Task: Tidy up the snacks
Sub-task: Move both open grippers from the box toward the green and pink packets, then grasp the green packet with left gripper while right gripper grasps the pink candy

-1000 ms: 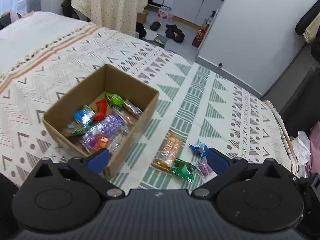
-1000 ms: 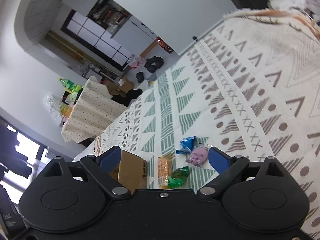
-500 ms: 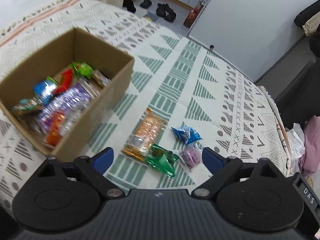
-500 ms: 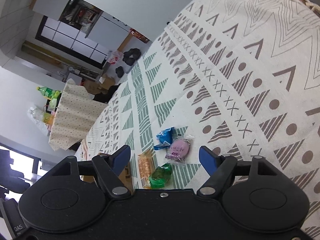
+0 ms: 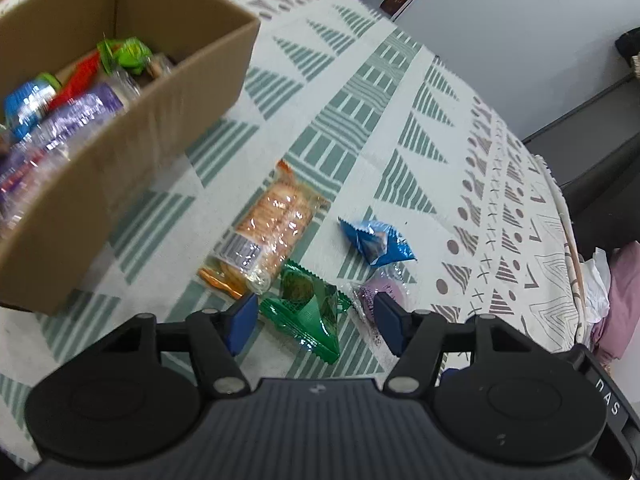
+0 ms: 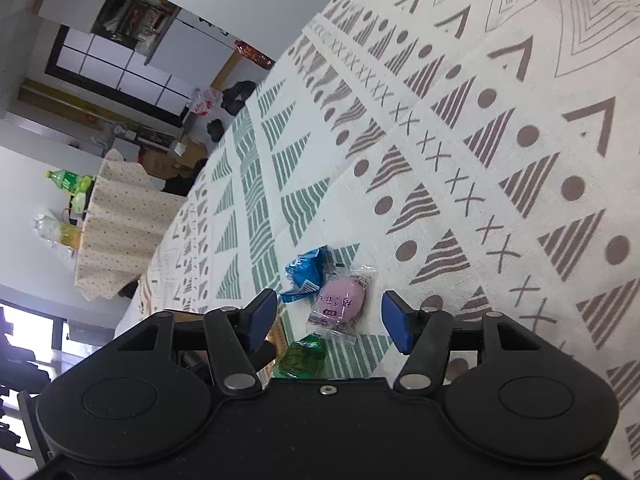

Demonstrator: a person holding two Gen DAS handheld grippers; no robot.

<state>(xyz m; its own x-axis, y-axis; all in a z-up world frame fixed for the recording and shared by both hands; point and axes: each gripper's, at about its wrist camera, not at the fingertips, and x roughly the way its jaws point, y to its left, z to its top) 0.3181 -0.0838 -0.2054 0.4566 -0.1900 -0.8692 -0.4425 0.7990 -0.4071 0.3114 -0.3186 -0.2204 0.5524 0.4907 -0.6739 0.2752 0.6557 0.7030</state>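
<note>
Lowered, both hand-held grippers gape empty over green packet and pink sweet.

Even daylight; fisheye-bent edges; motion-blurred cardboard box; soft shadows

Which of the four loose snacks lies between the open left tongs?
The green packet lies between the left tongs; the crackers, blue packet and pink sweet lie outside.

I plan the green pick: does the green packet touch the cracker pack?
Touching. Left wrist view: the green packet has its top corner overlapping the cracker pack, no gap.
</note>
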